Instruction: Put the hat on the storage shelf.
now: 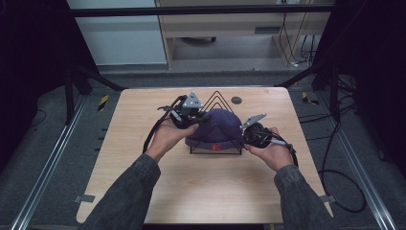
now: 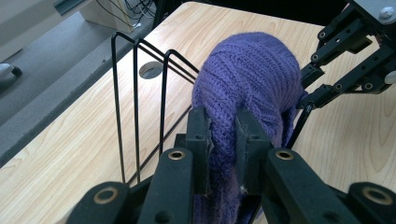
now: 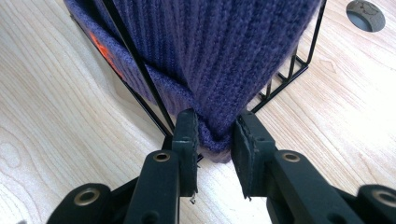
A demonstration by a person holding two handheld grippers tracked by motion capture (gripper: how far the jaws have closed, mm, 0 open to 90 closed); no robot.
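High view: purple hat [image 1: 215, 128] draped over black wire rack [image 1: 218, 98], mid-tabletop [image 1: 143, 191] toward far edge.
Left gripper [image 2: 223, 140]: fingers [image 2: 198, 140] nearly closed, pinching a fold of the knit.
Right gripper [image 3: 214, 140]: fingers [image 3: 247, 144] nearly closed, clamped on hat brim beside rack base.

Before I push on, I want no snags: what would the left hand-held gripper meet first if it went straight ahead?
The left hand-held gripper already pinches the purple hat. Going on, it would press into the hat, probably onto the wire rack under it.
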